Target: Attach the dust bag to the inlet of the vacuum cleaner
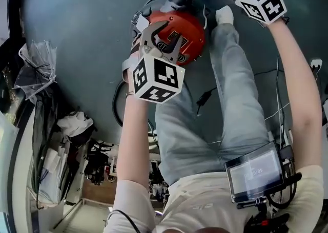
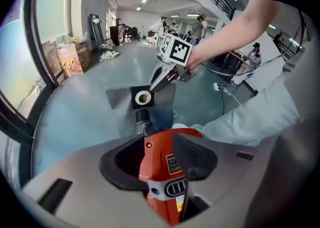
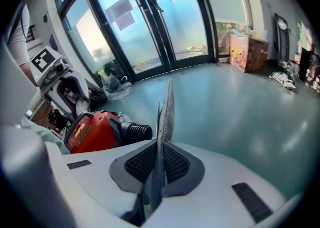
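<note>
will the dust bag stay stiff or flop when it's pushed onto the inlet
Probably floppy: the dust bag is thin grey fabric, pinched flat in the right gripper. Its black collar looks rigid, so likely that end pushes onto the inlet squarely. It seems light.

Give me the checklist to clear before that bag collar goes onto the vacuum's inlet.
1. Right gripper holds the dust bag: ok, jaws shut on its grey fabric.
2. Left gripper clamps the vacuum cleaner: not ok, jaws stand apart either side of the red body.
3. Inlet bare: ok, nothing sits on the black ribbed tube.
4. Collar lined up: ok in the left gripper view, its white-ringed hole faces the inlet.
5. Collar seated: not ok, it hangs beyond the inlet's tip.
6. Depth of the gap between collar and inlet: cannot tell.
</note>
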Motion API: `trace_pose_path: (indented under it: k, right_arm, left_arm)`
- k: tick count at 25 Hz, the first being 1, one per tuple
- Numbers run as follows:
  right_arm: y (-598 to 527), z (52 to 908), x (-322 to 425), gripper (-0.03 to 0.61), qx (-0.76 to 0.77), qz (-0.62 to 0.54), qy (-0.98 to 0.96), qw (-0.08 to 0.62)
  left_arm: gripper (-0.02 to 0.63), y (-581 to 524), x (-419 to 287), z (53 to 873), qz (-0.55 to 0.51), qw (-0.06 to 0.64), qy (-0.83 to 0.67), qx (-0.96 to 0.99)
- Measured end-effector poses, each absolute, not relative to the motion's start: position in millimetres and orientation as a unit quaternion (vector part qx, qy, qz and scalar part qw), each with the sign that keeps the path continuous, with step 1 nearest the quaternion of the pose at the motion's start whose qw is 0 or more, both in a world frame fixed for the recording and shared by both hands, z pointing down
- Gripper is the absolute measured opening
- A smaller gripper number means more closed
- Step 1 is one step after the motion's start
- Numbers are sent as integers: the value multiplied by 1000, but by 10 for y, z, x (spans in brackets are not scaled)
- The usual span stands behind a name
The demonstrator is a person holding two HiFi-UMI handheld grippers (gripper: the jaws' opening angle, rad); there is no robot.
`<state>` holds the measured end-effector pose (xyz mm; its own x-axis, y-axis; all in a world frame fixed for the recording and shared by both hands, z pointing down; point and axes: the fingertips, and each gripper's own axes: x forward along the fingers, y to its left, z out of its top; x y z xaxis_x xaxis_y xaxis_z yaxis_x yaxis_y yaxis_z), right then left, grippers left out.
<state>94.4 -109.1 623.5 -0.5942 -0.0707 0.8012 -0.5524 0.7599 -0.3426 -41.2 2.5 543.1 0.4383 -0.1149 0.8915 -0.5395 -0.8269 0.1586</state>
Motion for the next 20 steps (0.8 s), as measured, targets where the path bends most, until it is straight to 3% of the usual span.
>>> trace_pose_path:
  k: [5, 20]
  right_arm:
    - [-841, 6448, 596, 35, 122, 264, -856, 427]
    - [-639, 6425, 287, 38, 103, 238, -853, 452]
  left_arm:
    - [161, 158, -428, 5931, 509, 220, -193, 809]
    - [162, 176, -489, 5913, 459, 214, -242, 828]
